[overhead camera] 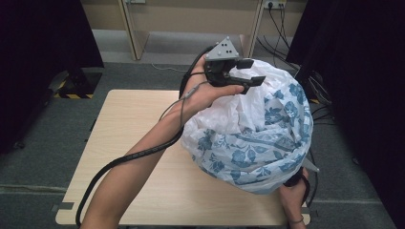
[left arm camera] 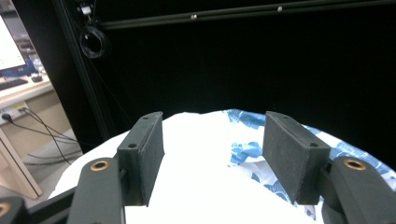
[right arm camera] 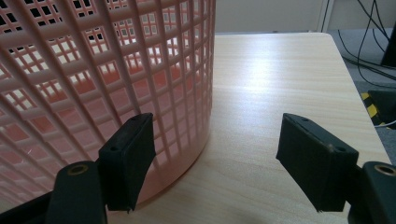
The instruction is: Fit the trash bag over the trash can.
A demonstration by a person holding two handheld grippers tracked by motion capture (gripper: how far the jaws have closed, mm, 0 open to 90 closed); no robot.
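A white plastic bag with a blue flower print (overhead camera: 253, 129) bulges in a big dome over the right half of the wooden table (overhead camera: 129, 119). My left gripper (overhead camera: 248, 71) hovers at the bag's top far side, jaws open, with the bag (left arm camera: 196, 140) lying below them and nothing pinched. The right hand (overhead camera: 293, 191) reaches in under the bag's near right edge. In the right gripper view, my right gripper (right arm camera: 217, 163) is open low over the table (right arm camera: 280, 74), beside a pink lattice basket (right arm camera: 93, 70). Its left pad (right arm camera: 128, 156) is close against the basket's wall.
Black curtains stand on both sides of the table. Cables (overhead camera: 279, 28) run over the floor at the back right, and a yellow-and-black striped base (overhead camera: 74, 95) sits on the floor at the left. A wooden desk frame (overhead camera: 138, 28) stands behind.
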